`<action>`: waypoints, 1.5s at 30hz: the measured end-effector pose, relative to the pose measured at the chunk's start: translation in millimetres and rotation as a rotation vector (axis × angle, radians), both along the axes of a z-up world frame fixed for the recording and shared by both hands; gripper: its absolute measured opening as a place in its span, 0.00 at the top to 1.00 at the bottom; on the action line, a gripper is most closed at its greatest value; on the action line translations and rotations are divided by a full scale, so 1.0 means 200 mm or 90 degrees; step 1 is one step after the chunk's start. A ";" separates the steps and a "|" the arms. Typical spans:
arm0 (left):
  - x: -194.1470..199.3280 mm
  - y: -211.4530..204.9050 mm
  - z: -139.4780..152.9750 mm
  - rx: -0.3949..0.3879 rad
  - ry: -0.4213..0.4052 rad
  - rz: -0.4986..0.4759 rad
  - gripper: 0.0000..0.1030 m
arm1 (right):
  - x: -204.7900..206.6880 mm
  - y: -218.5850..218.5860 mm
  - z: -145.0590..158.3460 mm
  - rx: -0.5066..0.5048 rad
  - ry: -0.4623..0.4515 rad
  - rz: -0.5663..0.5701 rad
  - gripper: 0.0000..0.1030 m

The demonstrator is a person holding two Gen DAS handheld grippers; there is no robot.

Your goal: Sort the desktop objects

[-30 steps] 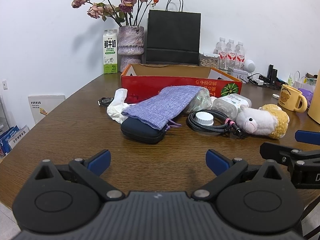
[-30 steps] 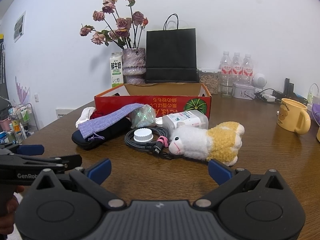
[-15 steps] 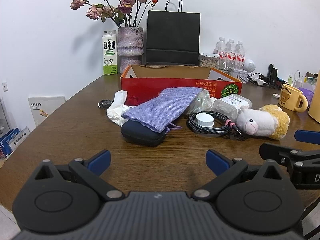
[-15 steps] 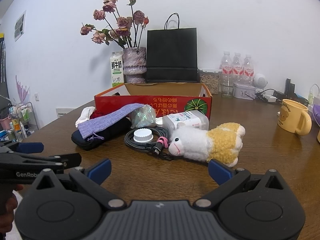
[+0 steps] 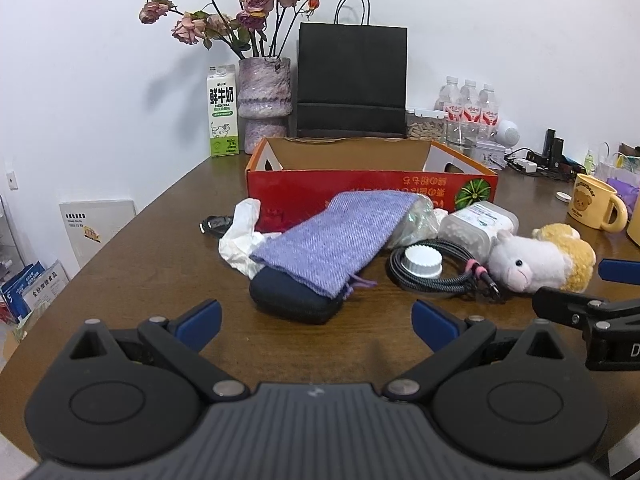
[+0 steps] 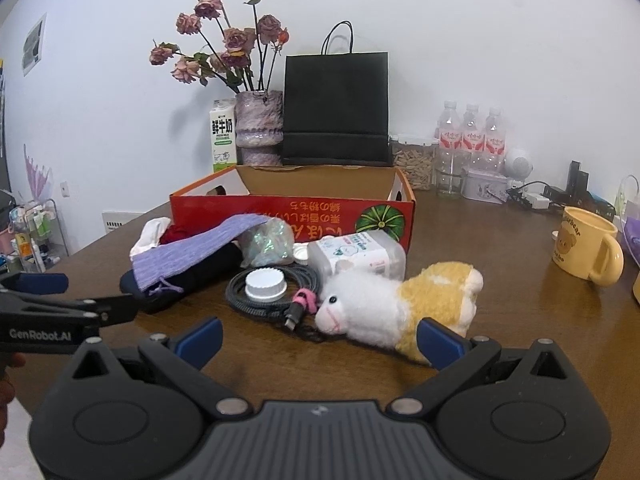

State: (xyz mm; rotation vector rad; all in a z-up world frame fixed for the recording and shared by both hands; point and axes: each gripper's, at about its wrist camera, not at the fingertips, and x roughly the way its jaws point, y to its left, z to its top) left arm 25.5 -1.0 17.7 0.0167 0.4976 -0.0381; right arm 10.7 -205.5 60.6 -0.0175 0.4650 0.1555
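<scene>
White wall (image 5: 500, 20) straight ahead, evenly lit, soft flower shadow on it. Dark wooden table (image 5: 160, 264) fills foreground, curved edge to left. Wall socket (image 6: 65, 189) far left; wire shelf rack (image 6: 38, 236) low left. White panel (image 5: 94, 224) leans against wall beyond table edge.

Purple pouch (image 5: 340, 236) hides most of dark case (image 5: 294, 300)

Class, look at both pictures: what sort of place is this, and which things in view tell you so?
Probably a home or small office room: a round brown wooden table against a white wall, holding a marbled purple vase of dried roses, a green-and-white milk carton and a yellow bear mug.
</scene>
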 end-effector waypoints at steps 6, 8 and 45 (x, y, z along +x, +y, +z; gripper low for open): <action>0.10 0.01 0.04 0.010 0.004 0.004 0.00 | 0.11 0.00 0.04 -0.017 -0.001 0.011 0.00; 0.14 0.00 0.04 0.012 0.009 0.001 0.00 | 0.15 0.00 0.04 -0.021 0.000 0.013 0.00; 0.75 -0.03 0.00 0.000 0.109 -0.087 0.50 | 0.87 -0.09 -0.05 -0.023 0.169 0.058 0.17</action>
